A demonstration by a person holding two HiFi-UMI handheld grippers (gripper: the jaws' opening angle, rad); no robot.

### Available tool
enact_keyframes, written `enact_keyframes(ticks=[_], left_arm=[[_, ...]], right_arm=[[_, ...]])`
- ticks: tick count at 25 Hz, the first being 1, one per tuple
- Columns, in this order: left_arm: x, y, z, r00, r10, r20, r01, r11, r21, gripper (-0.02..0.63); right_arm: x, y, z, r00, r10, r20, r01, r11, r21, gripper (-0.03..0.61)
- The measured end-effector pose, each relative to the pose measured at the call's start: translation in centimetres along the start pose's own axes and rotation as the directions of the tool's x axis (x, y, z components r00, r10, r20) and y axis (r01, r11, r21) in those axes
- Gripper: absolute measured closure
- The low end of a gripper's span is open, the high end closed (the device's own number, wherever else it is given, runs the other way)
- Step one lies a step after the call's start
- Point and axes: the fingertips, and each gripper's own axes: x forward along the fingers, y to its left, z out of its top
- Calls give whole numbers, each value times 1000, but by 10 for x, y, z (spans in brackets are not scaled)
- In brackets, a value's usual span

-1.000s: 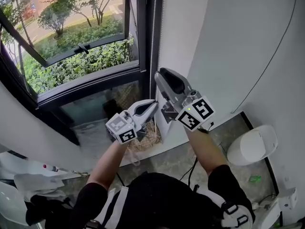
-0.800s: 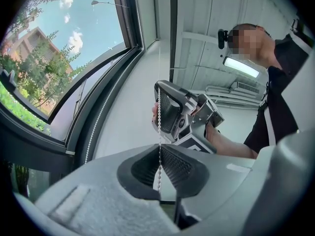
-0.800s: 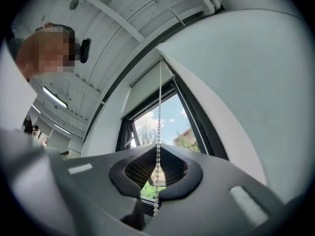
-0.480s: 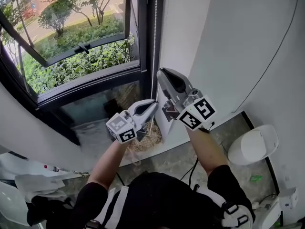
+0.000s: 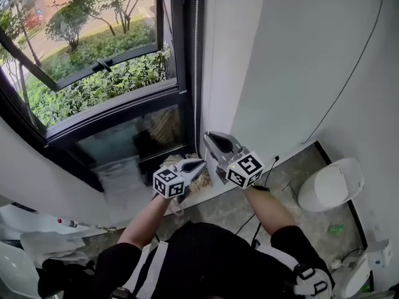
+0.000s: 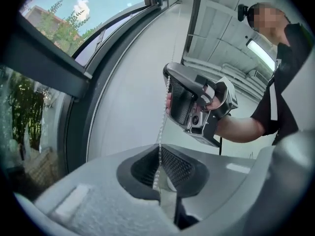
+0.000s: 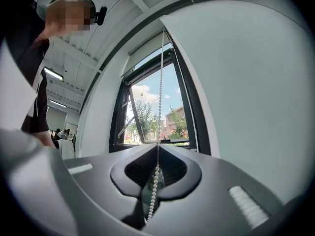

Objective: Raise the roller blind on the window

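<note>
head view: bead chain [image 5: 197, 67] hangs by the window frame [image 5: 179, 55], long axis vertical | gripper views alone show grips: left tongs [image 6: 159, 149] pinch the chain; right tongs [image 7: 158, 149], just closing, pinch it higher up

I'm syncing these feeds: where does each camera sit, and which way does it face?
Head view: on the head, down at window, left gripper, right gripper; forearms, torso show.
Left gripper view: on that gripper, along jaws shut on bead chain; right gripper, arm beyond.
Right gripper view: on it, along jaws just closing on bead chain, toward window; shoulder at left.
All share the bead chain.
</note>
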Motion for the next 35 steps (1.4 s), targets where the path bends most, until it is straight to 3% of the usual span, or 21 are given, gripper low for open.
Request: enact_keyframes(ticks=[3, 5, 7, 10, 13, 18, 21, 25, 26, 27, 28, 31, 35], left_arm=[[-3, -4, -13, 999, -26, -27, 26, 1000, 3, 582], [-9, -5, -4, 999, -50, -22, 50, 999, 21, 500], [-19, -1, 18, 999, -50, 11, 50, 998, 50, 485], [-32, 4, 77, 992, -42, 119, 29, 994, 109, 482], [-36, -12, 158, 963, -104, 249, 58, 981, 187, 482], [-14, -67, 259, 924, -244, 294, 153, 941, 302, 482], [-9, -84, 299, 896, -271, 351, 154, 932, 328, 483], [-5, -96, 308, 909, -254, 331, 95, 899, 428, 497], [-5, -98, 306, 909, -253, 332, 87, 892, 443, 537], [-6, -98, 306, 906, -251, 342, 79, 892, 445, 588], [-7, -97, 306, 901, -248, 356, 76, 898, 434, 600], [-9, -94, 307, 889, -253, 382, 89, 914, 397, 606], [-9, -91, 308, 890, -250, 382, 92, 917, 387, 603]], right_arm=[[-8, -7, -11, 999, -22, -23, 22, 1000, 18, 565], [-10, -9, -9, 999, -27, -32, 27, 1000, 8, 565], [-12, -10, -9, 999, -27, -35, 27, 1000, 9, 565], [-16, -9, -8, 999, -23, -24, 24, 999, 32, 565], [-15, -3, -7, 1000, -6, -20, 7, 999, 39, 565], [-15, 5, -5, 1000, 7, -16, -6, 999, 48, 563], [-16, 5, -5, 1000, 1, -7, -1, 998, 57, 565], [-18, 6, -6, 1000, -2, -5, 2, 998, 57, 563], [-19, 6, -5, 1000, -2, -4, 2, 998, 58, 563], [-20, 5, -5, 1000, -1, -3, 1, 998, 59, 563], [-22, 5, -4, 1000, 1, -3, 0, 998, 58, 563], [-23, 5, -4, 1000, 4, -1, -4, 998, 56, 563], [-21, 4, -4, 1000, 6, 0, -6, 999, 53, 563]])
